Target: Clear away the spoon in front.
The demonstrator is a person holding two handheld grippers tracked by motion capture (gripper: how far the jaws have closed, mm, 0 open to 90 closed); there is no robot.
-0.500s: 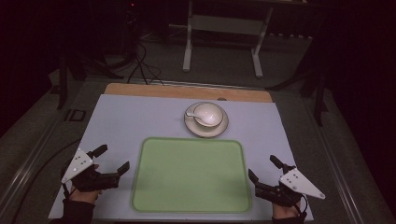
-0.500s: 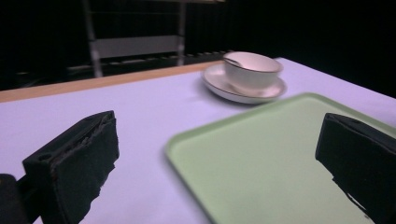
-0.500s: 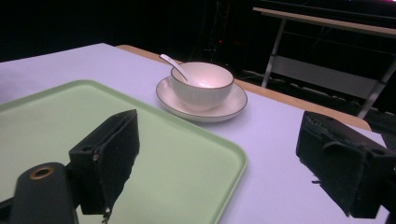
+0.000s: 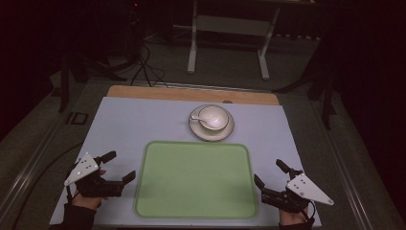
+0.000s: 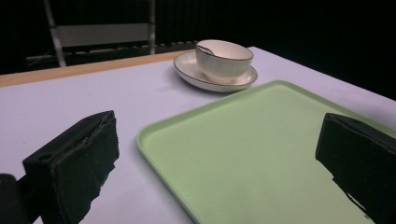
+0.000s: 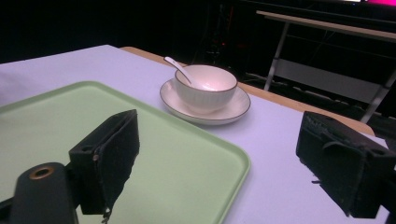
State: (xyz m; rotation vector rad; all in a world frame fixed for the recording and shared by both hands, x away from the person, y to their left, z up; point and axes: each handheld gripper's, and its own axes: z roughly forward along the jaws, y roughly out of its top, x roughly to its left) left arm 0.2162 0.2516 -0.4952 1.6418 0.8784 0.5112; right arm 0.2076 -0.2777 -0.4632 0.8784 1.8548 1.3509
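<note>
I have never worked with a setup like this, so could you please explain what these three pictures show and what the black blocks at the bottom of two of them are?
A person sits at a table holding a two-jaw tool in each hand: the left gripper and the right gripper. One picture looks down from above the table. The other two come from cameras riding on each tool, so the black blocks are that tool's own jaws. Both stand wide open and hold nothing. On the pale tablecloth lies an empty green tray between the grippers. Beyond it stands a white bowl on a saucer, with a spoon resting in the bowl.
</note>
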